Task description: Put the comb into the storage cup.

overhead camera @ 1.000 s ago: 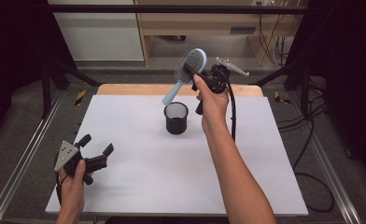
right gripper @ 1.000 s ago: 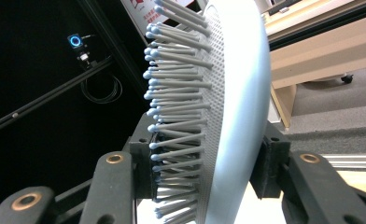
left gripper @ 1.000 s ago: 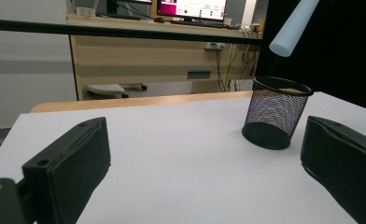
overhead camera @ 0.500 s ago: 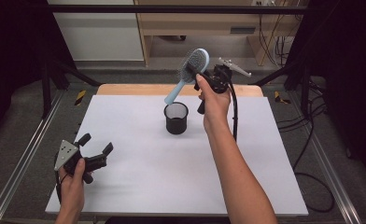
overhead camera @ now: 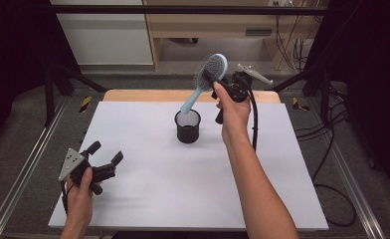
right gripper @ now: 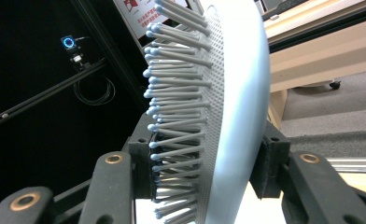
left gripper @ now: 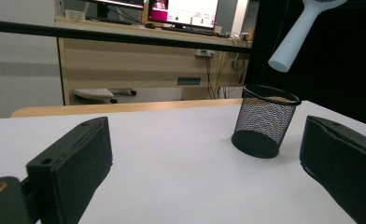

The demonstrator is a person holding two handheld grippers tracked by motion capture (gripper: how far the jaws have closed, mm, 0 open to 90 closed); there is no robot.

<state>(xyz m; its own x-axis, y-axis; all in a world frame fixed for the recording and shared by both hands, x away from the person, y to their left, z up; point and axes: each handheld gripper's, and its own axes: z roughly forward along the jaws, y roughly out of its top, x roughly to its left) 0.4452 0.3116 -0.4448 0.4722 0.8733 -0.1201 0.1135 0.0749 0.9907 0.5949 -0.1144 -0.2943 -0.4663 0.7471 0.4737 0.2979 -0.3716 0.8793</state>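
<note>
The right gripper (overhead camera: 214, 79) is clamped on the head of a light blue hairbrush (overhead camera: 205, 79), whose handle slopes down from its jaws to above the black mesh cup (overhead camera: 188, 126). The left gripper (overhead camera: 103, 159) rests with jaws wide apart, far from the cup.

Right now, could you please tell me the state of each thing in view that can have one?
Hairbrush: lifted, tilted, gripped by its head, handle end over the cup, not in it.
Mesh cup: upright on the table, nothing in it.
Right gripper: shut on the hairbrush.
Left gripper: open, holding nothing, low near the table's front left.
</note>
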